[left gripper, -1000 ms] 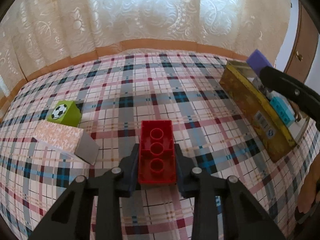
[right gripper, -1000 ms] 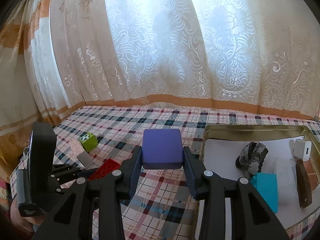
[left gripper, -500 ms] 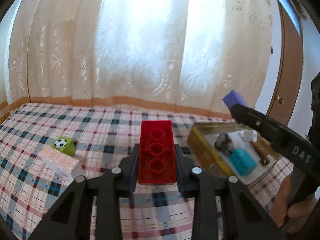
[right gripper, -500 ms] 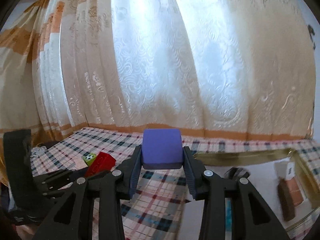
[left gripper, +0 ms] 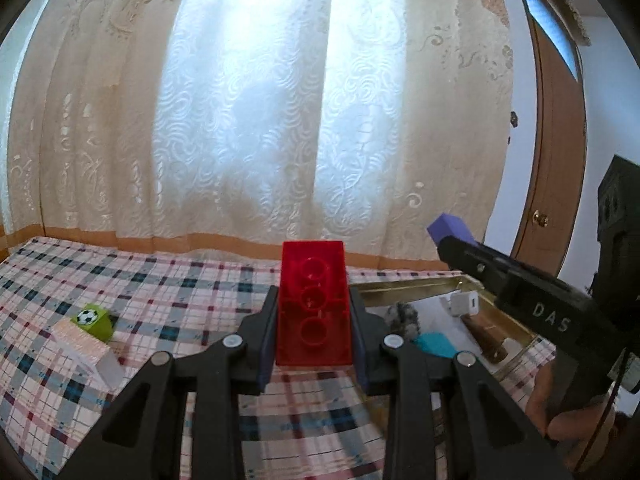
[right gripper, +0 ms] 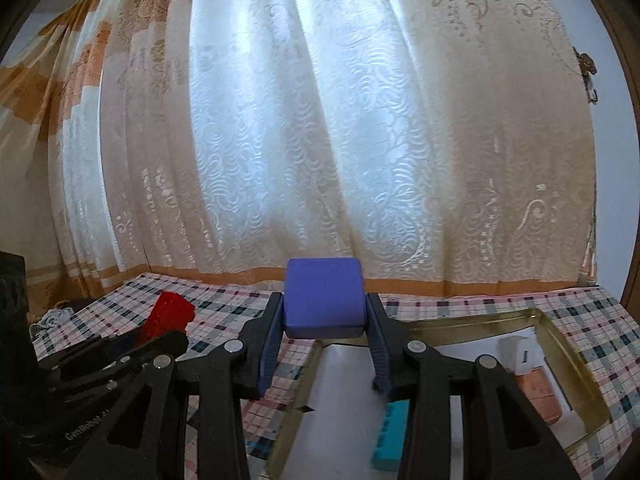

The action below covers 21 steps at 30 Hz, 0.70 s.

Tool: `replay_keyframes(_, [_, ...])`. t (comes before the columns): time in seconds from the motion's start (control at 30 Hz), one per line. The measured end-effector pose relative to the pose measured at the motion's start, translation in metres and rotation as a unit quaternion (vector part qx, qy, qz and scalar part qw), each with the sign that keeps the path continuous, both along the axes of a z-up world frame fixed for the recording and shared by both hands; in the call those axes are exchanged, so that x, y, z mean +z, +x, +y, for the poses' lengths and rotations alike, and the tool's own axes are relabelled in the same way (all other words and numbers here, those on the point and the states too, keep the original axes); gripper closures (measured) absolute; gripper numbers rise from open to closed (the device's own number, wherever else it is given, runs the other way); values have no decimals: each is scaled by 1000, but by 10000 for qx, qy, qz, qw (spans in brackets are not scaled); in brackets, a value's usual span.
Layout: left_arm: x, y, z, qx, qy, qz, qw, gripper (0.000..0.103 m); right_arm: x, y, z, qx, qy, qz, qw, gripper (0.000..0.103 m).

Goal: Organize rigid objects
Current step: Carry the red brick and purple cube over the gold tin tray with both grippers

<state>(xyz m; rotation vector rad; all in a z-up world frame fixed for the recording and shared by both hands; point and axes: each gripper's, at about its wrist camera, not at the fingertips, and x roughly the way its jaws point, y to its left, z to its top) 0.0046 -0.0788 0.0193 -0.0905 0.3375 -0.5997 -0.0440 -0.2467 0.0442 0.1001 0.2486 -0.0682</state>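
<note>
The left gripper (left gripper: 313, 312) was clamped on a red studded brick (left gripper: 313, 300), held above the plaid cloth (left gripper: 180, 300). The right gripper (right gripper: 324, 334) gripped a purple block (right gripper: 323, 298) over the near-left rim of the gold tin (right gripper: 560, 332). White letters "DAS" (left gripper: 551, 317) showed on the right tool's side, and "GenRobot" (right gripper: 86, 429) on the left one. A green block with a football sticker (left gripper: 94, 320) lay far left.

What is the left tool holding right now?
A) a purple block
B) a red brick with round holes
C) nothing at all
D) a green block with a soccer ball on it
B: the left tool is clamped on the red brick, while the purple block sits in the right tool.
</note>
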Motion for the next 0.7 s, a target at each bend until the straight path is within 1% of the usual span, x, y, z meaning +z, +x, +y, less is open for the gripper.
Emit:
replay_keyframes(0.2, [6,-4,-29,1,174,-119,9998,73,2,-6,-26,-175,122,-53,9998,60])
replay_keyframes(0.4, [12,-4,-54,-106,125,-124,9998,73,2,-10,-52,-355,253,-38,9990,60])
replay_keyframes(0.7, [15,-1,-91,-278,102,-19,9996,73,4,-21,-92,-767,294,-89,9966,60])
